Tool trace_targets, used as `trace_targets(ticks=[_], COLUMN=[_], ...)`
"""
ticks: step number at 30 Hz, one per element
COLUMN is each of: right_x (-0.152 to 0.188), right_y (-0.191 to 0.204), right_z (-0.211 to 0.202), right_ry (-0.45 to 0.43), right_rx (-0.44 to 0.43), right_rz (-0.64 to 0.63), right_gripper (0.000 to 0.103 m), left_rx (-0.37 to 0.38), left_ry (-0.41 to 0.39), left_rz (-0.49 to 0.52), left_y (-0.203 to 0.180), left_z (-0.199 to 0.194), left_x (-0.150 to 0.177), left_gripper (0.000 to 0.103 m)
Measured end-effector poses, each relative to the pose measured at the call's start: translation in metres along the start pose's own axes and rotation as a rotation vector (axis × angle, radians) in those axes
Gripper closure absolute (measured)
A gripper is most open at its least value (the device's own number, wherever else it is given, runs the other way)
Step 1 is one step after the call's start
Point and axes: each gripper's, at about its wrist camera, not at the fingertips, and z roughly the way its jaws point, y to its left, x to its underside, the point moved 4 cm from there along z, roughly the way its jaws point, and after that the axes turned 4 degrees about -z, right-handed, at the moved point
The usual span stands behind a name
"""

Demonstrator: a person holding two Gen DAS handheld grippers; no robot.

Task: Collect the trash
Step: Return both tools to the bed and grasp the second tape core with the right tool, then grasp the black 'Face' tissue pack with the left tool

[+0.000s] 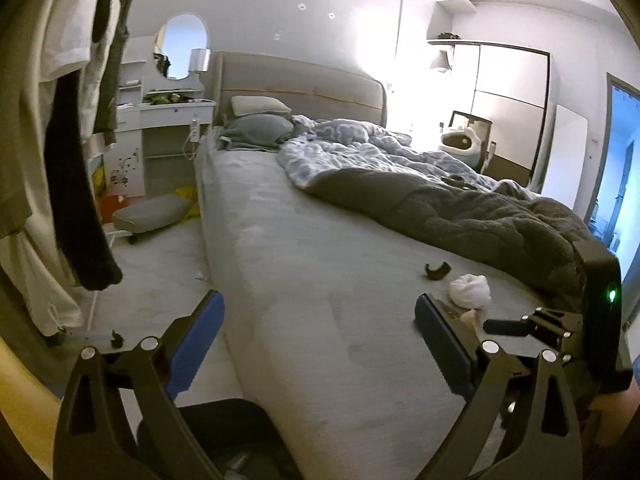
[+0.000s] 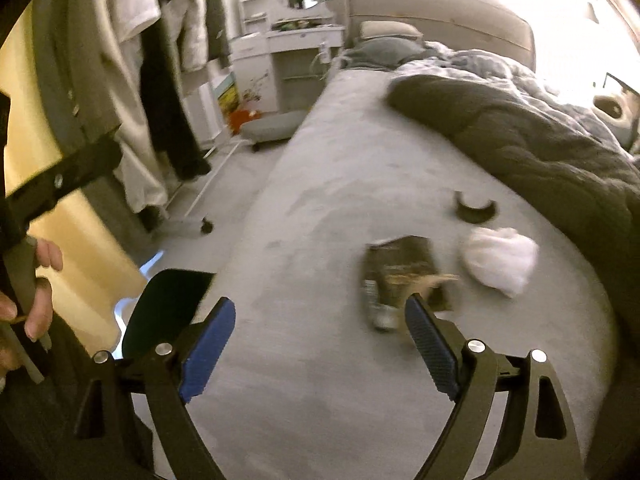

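On the grey bed (image 2: 340, 184) near its foot lie a crumpled white tissue wad (image 2: 500, 265), a dark snack wrapper (image 2: 404, 276) and a curved dark peel-like scrap (image 2: 476, 209). My right gripper (image 2: 320, 332) is open and empty, just short of the wrapper, its right pad beside the wrapper's near end. My left gripper (image 1: 316, 322) is open and empty over the bed's near edge. The tissue wad (image 1: 470, 290) and the scrap (image 1: 437, 271) show to its right; the wrapper is mostly hidden behind its right pad.
A dark blanket (image 1: 480, 216) and blue duvet (image 1: 360, 148) cover the bed's right side. Clothes (image 1: 68, 140) hang at the left. A grey cushion (image 1: 152, 214) and a small white scrap (image 1: 200, 276) lie on the floor. A white dresser (image 1: 168, 120) stands at the back.
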Motion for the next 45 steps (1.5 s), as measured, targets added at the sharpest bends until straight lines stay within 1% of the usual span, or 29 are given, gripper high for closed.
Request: trace_targets(ticks=[3, 6, 11, 15, 19, 21, 24, 28, 33, 37, 42, 45], right_x=[0.004, 0.012, 0.018, 0.02, 0.019, 0.02, 0.024, 0.027, 0.026, 0.024, 0.025, 0.023], right_y=[-0.022, -0.047, -0.076, -0.087, -0.083, -0.077, -0.073, -0.073, -0.075, -0.074, -0.078, -0.078], right_z=[-0.007, -0.01, -0.011, -0.009, -0.006, -0.001, 0.007, 0.013, 0.02, 0.025, 0.03, 0.025], right_ry=[-0.018, -0.021, -0.023, -0.028, -0.018, 0.001, 0.028, 0.046, 0.059, 0.062, 0.071, 0.052], right_rx=[0.018, 0.033, 0.048, 0.018, -0.019, -0.043, -0.067, -0.077, -0.077, -0.105, -0.12, -0.134], right_rz=[0.029, 0.077, 0.125, 0.162, 0.136, 0.116, 0.101, 0.097, 0.091, 0.092, 0.093, 0.09], right_gripper=[0.014, 0.014, 0.014, 0.014, 0.014, 0.021, 0.024, 0.028, 0.036, 0.039, 0.053, 0.054], left_rx=[0.016, 0.033, 0.058, 0.092, 0.125, 0.15, 0.174, 0.19, 0.204, 0.208, 0.209, 0.21], left_ry=[0.01, 0.029, 0.063, 0.105, 0.143, 0.165, 0.205, 0.217, 0.236, 0.246, 0.258, 0.262], left_rz=[0.009, 0.025, 0.028, 0.012, -0.009, -0.023, -0.041, -0.045, -0.038, -0.03, -0.031, -0.034], left_y=[-0.012, -0.024, -0.038, -0.046, -0.053, -0.056, -0.062, -0.07, -0.081, -0.086, -0.09, -0.093], left_z=[0.006, 0.014, 0.028, 0.041, 0.053, 0.06, 0.073, 0.08, 0.086, 0.091, 0.097, 0.099], left_x=[0.002, 0.006, 0.012, 0.018, 0.023, 0.024, 0.029, 0.029, 0.033, 0.035, 0.038, 0.039], left_gripper=[0.005, 0.005, 0.005, 0.005, 0.005, 0.005, 0.005, 0.005, 0.005, 0.005, 0.005, 0.005])
